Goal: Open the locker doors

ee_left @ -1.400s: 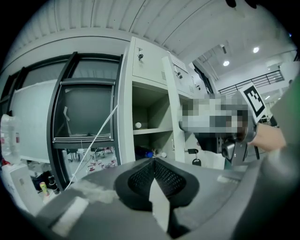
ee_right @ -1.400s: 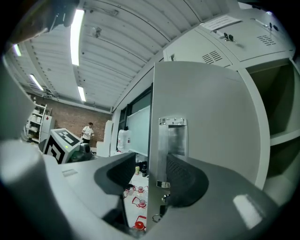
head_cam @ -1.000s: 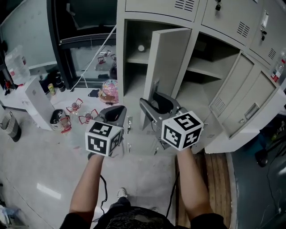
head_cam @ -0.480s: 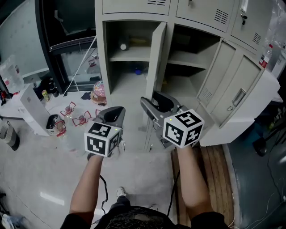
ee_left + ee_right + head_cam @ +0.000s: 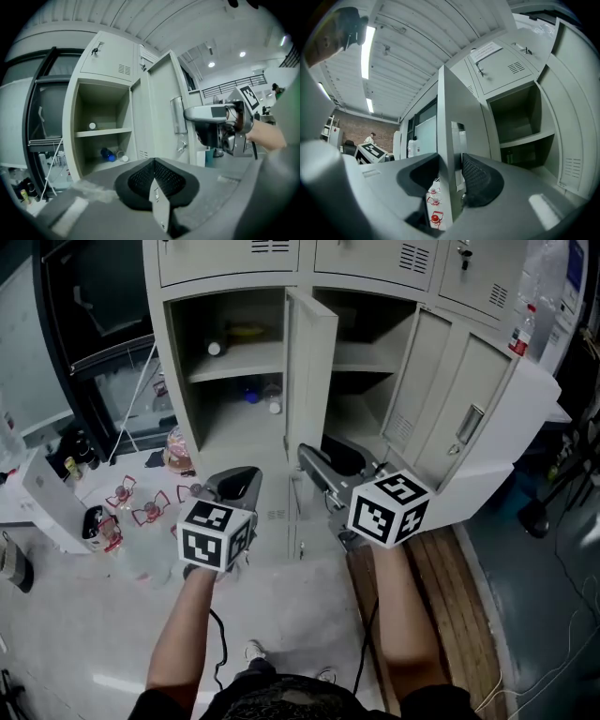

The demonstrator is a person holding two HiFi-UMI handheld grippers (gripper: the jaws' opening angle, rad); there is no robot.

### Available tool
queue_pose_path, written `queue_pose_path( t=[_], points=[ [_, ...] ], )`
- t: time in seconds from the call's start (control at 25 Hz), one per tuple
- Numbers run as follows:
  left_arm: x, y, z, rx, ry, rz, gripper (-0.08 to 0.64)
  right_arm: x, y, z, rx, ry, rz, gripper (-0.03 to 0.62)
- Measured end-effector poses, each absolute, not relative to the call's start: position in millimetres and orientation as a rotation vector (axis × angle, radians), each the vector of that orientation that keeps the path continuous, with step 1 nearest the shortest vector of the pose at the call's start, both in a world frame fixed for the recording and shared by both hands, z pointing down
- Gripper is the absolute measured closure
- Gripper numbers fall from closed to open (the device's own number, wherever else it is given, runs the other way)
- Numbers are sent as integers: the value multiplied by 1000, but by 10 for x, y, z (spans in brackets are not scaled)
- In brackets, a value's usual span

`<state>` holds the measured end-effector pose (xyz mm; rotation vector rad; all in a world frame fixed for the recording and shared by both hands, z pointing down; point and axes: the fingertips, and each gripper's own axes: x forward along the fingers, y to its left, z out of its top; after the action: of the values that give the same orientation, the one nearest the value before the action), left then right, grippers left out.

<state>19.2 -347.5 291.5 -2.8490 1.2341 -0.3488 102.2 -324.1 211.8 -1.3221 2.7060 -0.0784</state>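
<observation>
The grey lockers (image 5: 234, 268) stand in front of me with several doors open. The middle locker door (image 5: 314, 362) sticks out edge-on toward me. My right gripper (image 5: 319, 470) has this door's free edge (image 5: 450, 117) between its jaws. The jaws have just been closing, and the pads (image 5: 480, 180) press on the edge. From the left gripper view the door (image 5: 159, 108) shows its face, with the right gripper (image 5: 197, 113) at its edge. My left gripper (image 5: 239, 482) hangs to the left of the door, below the open left compartment (image 5: 234, 357). It (image 5: 154, 183) is shut and holds nothing.
Two more open doors (image 5: 464, 409) lean out at the right. A shelf (image 5: 101, 132) in the left compartment carries small items, with bottles (image 5: 108, 154) below it. Pink bottle carriers (image 5: 131, 502) and a white box (image 5: 47, 502) lie on the floor at left. A wooden platform (image 5: 450, 596) is at right.
Both grippers have shifted sideways along the lockers' front. The middle door, which showed its face a second ago, now stands edge-on to me with the right gripper still at its edge.
</observation>
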Motion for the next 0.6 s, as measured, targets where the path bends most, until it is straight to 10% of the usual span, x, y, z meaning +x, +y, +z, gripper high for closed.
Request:
queue_pose_path(
  t=[0.6],
  points=[
    [873,-3561,2921,-2936,950,-352,557,1820,-3256,2126,-1618,2505,-131,477]
  ],
)
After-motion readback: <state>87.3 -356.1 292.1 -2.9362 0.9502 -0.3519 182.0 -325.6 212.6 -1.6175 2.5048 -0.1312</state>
